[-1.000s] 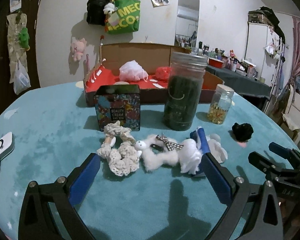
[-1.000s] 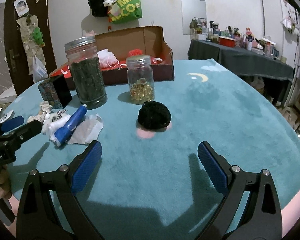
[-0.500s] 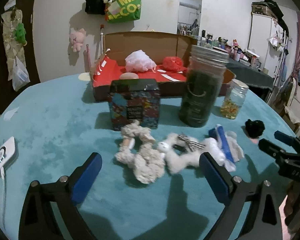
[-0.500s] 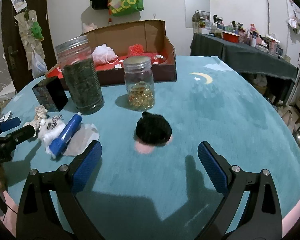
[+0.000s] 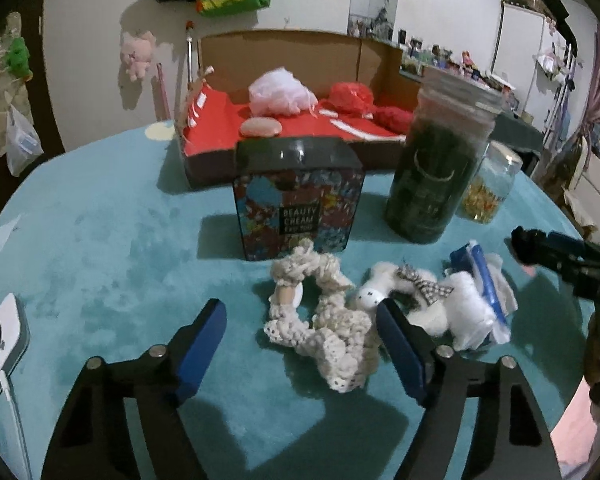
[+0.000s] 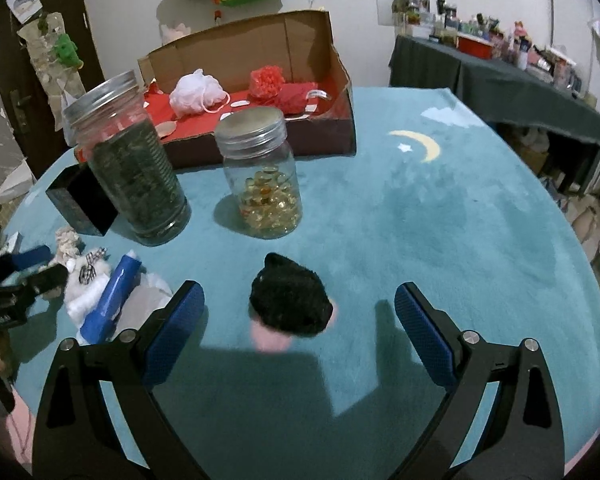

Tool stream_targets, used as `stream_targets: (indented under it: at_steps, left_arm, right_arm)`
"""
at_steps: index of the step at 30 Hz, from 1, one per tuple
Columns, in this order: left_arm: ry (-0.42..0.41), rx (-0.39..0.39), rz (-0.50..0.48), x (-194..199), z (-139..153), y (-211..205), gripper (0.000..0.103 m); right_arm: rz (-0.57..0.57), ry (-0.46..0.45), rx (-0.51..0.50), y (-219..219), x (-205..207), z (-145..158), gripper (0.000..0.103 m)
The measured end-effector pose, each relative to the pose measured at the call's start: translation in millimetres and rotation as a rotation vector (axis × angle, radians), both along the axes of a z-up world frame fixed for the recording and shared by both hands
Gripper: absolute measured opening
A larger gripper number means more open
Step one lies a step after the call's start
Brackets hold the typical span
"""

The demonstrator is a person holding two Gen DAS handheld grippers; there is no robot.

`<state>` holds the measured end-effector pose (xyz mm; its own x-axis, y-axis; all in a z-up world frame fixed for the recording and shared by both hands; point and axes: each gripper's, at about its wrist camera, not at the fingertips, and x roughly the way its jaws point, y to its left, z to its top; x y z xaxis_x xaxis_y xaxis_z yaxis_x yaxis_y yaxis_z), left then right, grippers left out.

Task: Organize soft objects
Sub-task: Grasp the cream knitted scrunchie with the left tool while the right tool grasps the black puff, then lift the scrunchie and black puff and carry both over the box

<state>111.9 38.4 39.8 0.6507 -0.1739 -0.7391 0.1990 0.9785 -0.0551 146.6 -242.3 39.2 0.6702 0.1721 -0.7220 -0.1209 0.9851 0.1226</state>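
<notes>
Left wrist: open left gripper point(image 5: 300, 334) around cream scrunchie point(image 5: 324, 320), patterned tin point(image 5: 298, 204) behind; right gripper point(image 6: 298, 320) open.

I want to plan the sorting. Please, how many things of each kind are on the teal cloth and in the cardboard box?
Jars with metal lids: 2
Tin box: 1
Soft items on the cloth: 3 (cream scrunchie, white plush, black scrunchie)
Mesh puffs in the cardboard box: 2 (white, red)
Blue tube: 1
Total: 9

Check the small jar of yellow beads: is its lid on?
Lid on: the small jar stands upright with its metal screw lid seated on top.
</notes>
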Motion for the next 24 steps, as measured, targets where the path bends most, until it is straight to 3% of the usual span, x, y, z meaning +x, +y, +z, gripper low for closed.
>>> stream_targets:
  at_steps: [1,2,3,4,5,7,12,18,24]
  left_arm:
    - [0.015,-0.012,-0.012,1.4,-2.1,1.0,0.067]
    - [0.026,-0.032,-0.025,2.0,-3.6,1.7,0.063]
    - [0.037,-0.049,-0.037,2.5,-4.6,2.6,0.052]
    - [0.037,-0.048,-0.04,2.3,-4.4,2.8,0.041]
    - [0.034,-0.039,-0.04,2.2,-3.8,3.1,0.037]
    - [0.04,-0.043,-0.047,1.5,-1.8,3.7,0.03]
    - [-0.008,-0.022,-0.058,-4.0,15.5,1.6,0.028]
    - [-0.044,-0.079,-0.13,-1.2,36.3,-10.5,0.028]
    - [-0.036,-0.129,-0.211,7.6,39.2,-32.2,0.028]
  right_arm:
    - [0.014,0.018,0.015,-0.9,3.3,-1.7,0.08]
    - [0.025,0.041,0.033,-1.1,6.5,-4.8,0.057]
    - [0.028,0.062,0.046,-2.0,9.2,-7.6,0.038]
    - [0.023,0.062,0.053,-3.9,9.7,-7.8,0.036]
    - [0.036,0.058,0.067,-4.5,9.1,-6.1,0.033]
    - [0.059,0.044,0.079,-2.3,6.2,-1.0,0.031]
    - [0.144,-0.028,0.063,16.8,-4.4,16.2,0.031]
    - [0.245,-0.064,0.086,41.1,-5.2,30.6,0.031]
    - [0.294,-0.069,0.114,56.2,0.9,34.2,0.031]
